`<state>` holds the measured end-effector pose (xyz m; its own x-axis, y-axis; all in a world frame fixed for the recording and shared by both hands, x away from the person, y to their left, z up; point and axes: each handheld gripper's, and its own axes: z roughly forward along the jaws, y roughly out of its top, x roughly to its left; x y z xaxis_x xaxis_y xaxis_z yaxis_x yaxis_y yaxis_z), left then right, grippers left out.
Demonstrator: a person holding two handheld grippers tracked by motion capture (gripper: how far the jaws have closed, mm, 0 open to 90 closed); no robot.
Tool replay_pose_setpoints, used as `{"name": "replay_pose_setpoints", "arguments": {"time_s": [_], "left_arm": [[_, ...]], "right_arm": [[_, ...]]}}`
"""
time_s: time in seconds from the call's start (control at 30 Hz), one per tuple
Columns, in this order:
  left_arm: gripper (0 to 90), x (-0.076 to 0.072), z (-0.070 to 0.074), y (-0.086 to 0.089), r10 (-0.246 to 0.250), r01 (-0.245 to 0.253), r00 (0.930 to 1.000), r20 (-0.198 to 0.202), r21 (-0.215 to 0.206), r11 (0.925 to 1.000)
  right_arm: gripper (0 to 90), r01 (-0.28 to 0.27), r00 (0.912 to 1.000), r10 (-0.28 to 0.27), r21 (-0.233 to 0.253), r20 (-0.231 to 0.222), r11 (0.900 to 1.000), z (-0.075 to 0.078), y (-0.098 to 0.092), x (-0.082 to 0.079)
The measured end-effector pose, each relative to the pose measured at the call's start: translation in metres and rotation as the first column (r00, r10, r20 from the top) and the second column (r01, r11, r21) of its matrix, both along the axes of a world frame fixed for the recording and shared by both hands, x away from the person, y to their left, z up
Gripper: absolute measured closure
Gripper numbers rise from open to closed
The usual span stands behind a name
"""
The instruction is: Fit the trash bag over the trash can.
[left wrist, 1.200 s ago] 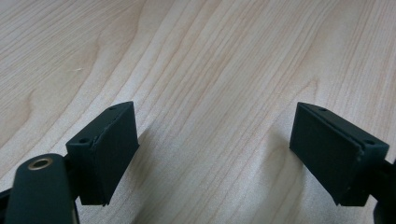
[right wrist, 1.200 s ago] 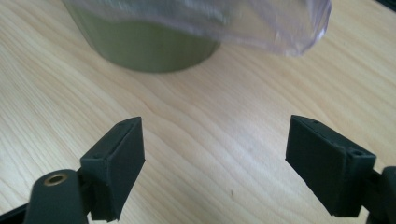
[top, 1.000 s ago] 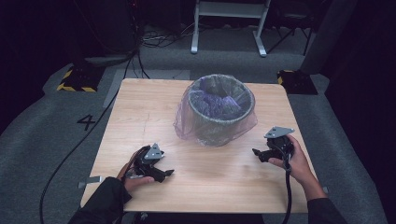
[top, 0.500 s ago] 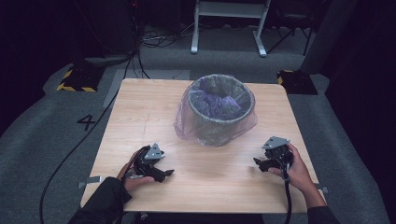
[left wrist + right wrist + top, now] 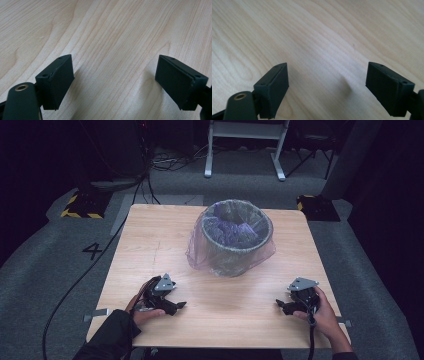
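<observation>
Right claw (image 5: 281, 306) lower, bin (image 5: 236, 238) well apart

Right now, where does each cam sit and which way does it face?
High view: above the person's side, looking forward and down on the table and lined bin; both forearms, left gripper, right gripper.
Left gripper view: on the left gripper, facing bare tabletop; open jaws.
Right gripper view: on the right gripper, same.
Shared: both gripper views show wood grain between open jaws.

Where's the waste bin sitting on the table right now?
In the high view, the bin stands at the table's far middle, beyond both grippers.
</observation>
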<state>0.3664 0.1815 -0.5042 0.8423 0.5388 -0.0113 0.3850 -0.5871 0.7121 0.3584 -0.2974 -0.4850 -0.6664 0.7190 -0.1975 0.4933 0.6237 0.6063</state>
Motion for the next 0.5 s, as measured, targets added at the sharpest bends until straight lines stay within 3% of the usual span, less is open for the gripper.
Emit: {"name": "replay_pose_setpoints", "arguments": {"time_s": [0.23, 0.5], "left_arm": [[14.9, 0.0, 0.0, 0.0, 0.001, -0.001, 1.0, 0.0, 0.0, 1.0], [14.9, 0.0, 0.0, 0.0, 0.0, 0.0, 1.0, -0.001, -0.001, 1.0]], "right_arm": [[18.2, 0.045, 0.999, -0.045, 0.082, -0.005, 0.996, -0.005, -0.014, -0.008], [18.1, 0.079, 0.9969, -0.078, 0.195, -0.013, 0.978, -0.013, -0.033, -0.019]]}}
